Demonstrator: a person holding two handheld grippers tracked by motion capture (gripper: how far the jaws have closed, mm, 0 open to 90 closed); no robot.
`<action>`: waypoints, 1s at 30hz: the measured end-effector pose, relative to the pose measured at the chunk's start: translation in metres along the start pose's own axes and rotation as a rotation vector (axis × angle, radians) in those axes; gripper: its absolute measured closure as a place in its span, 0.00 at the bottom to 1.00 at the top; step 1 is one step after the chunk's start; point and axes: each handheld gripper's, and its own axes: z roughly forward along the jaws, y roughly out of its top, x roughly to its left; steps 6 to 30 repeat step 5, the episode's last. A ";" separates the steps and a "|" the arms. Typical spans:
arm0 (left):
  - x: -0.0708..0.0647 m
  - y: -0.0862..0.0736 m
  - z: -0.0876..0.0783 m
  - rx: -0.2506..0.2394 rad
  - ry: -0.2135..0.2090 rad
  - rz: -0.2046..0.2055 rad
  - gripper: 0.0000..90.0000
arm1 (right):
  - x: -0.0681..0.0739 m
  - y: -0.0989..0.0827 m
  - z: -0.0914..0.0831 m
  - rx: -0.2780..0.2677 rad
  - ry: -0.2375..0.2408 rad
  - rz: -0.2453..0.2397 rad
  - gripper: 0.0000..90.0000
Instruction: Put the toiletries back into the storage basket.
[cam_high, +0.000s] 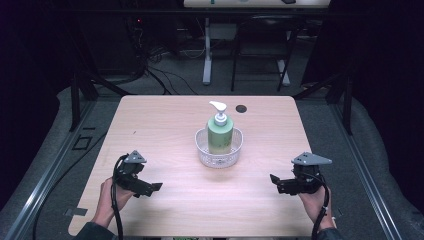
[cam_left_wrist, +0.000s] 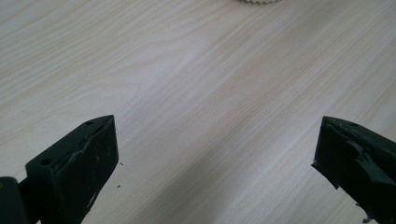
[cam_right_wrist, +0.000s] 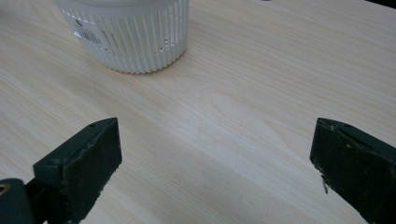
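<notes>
The left gripper (cam_high: 156, 187) is held low over the near left part of the table (cam_high: 165, 115), and its jaws are spread wide apart with nothing between them. The right gripper (cam_high: 274, 181) is held over the near right part, and its jaws are spread wide too, with only bare wood seen between them. Both are well apart from the white basket (cam_high: 218, 156), which is set in the middle of the table. A green soap bottle (cam_high: 220, 135) with a white pump (cam_high: 218, 106) is stood upright inside the basket. The basket's slotted wall (cam_right_wrist: 140, 42) is seen in the right gripper view. A small label may be stuck on it, though it is too blurred to read.
</notes>
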 end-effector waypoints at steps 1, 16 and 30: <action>0.000 0.000 0.000 -0.002 -0.003 -0.004 0.00 | 0.000 0.000 0.001 0.005 0.001 0.004 0.02; 0.001 0.000 -0.001 -0.007 -0.001 -0.006 0.00 | -0.001 0.000 0.002 0.008 0.003 0.001 0.02; 0.001 0.000 -0.001 -0.007 -0.001 -0.006 0.00 | -0.001 0.000 0.002 0.008 0.003 0.001 0.02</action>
